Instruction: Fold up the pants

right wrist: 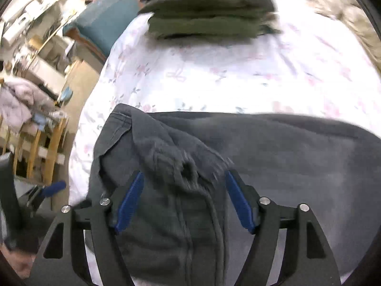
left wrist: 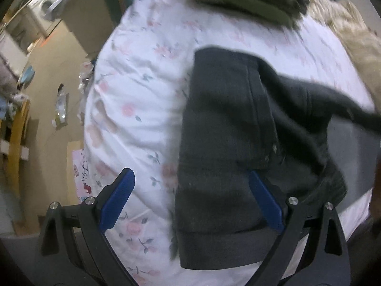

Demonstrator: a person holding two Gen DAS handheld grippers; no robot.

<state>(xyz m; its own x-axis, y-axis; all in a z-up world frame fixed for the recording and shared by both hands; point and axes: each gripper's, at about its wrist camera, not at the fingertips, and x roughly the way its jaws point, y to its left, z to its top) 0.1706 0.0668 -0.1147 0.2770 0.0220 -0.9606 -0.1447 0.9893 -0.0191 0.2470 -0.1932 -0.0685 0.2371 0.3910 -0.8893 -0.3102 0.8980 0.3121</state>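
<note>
Dark grey pants [left wrist: 226,143] lie on a white floral bedsheet [left wrist: 133,90], partly folded, with one part trailing off to the right. My left gripper [left wrist: 190,178] is open above the pants' left edge, its right finger over the fabric and its left finger over the sheet. In the right wrist view the pants [right wrist: 273,157] spread across the sheet [right wrist: 214,78], bunched with a drawstring near the waist. My right gripper [right wrist: 184,181] is open, its fingers on either side of the bunched fabric, holding nothing.
A stack of folded olive-green clothes [right wrist: 209,9] sits at the far side of the bed. A beige blanket [left wrist: 357,38] lies at the right. The bed's left edge drops to a floor with a wooden chair [right wrist: 40,147] and cluttered furniture.
</note>
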